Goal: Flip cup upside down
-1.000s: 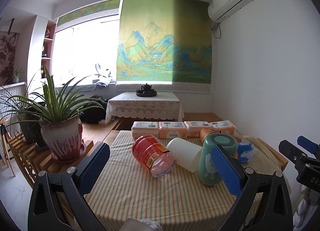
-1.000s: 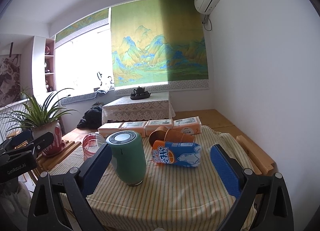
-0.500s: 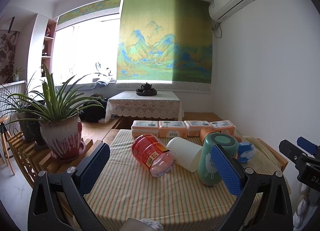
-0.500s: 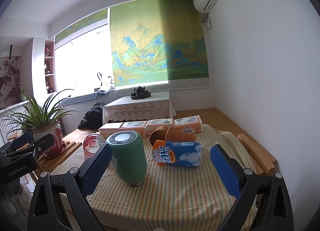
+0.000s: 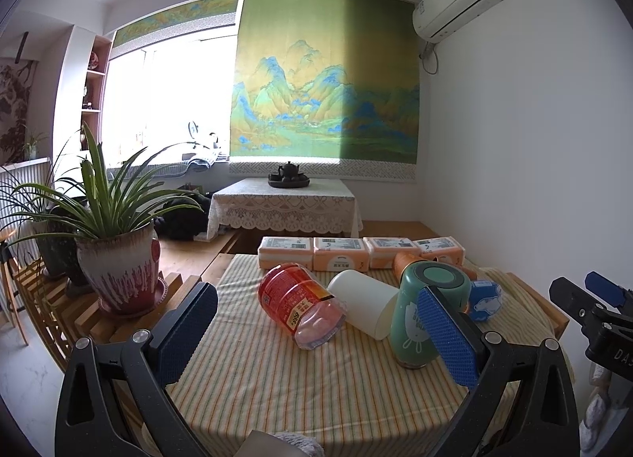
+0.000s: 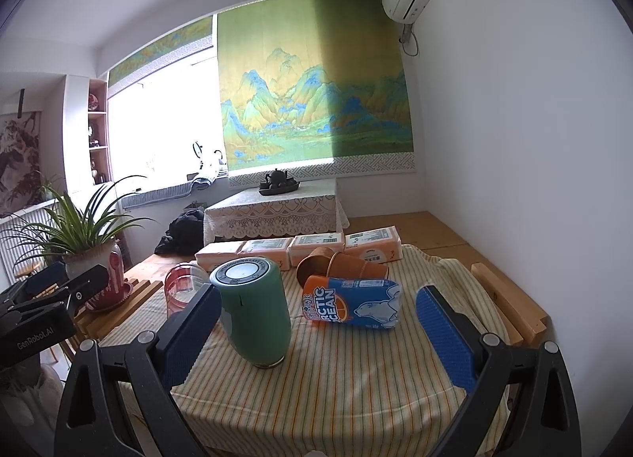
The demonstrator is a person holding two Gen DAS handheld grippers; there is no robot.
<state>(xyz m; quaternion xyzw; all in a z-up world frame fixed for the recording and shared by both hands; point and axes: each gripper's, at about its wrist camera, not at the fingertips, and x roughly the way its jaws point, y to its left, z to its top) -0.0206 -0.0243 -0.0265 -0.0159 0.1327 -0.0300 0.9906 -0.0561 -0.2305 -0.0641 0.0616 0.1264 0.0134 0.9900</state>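
Note:
A green cup [image 5: 425, 312] stands on the striped tablecloth with its flat base up; it also shows in the right wrist view [image 6: 253, 310]. A white cup [image 5: 366, 308] lies on its side left of it. Brown cups [image 6: 340, 265] lie on their sides further back. My left gripper [image 5: 316, 334] is open and empty, held above the near part of the table. My right gripper [image 6: 316, 334] is open and empty, with the green cup beside its left finger [image 6: 190, 332].
A red jar [image 5: 298, 303] and a blue Arctic Ocean can [image 6: 354, 303] lie on their sides. Several tissue packs [image 5: 356, 253] line the far edge. A potted plant [image 5: 114, 259] stands on a wooden rack at the left. A wooden edge [image 6: 510, 306] borders the table at the right.
Both views have shifted only slightly. The objects on the table have not moved and both grippers stay open.

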